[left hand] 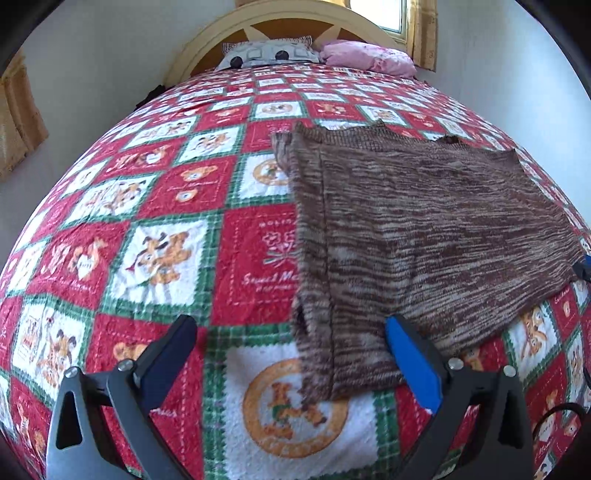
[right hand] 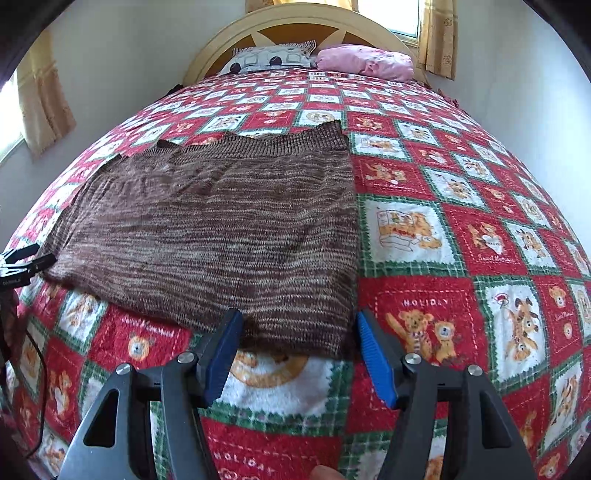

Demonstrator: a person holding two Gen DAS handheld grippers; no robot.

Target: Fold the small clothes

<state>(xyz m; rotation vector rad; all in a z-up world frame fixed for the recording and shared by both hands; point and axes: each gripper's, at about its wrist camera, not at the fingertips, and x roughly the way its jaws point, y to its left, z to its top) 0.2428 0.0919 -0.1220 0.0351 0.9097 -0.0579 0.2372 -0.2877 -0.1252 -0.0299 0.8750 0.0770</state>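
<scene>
Right gripper [right hand: 297, 345], jaws released, straddles the near right corner of the brown marled knit garment [right hand: 221, 236] lying flat on the red-and-green checked bedspread [right hand: 461, 258]; pinch both layers there.

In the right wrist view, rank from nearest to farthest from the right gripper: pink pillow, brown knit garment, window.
From the right gripper:
1. brown knit garment, its near hem between the open fingers.
2. pink pillow, at the headboard, right side.
3. window, behind the headboard.

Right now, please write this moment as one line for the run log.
stage: pre-grasp | garment: brown knit sweater flat on bedspread | left gripper: open, empty | right gripper: open, astride near hem corner
</scene>
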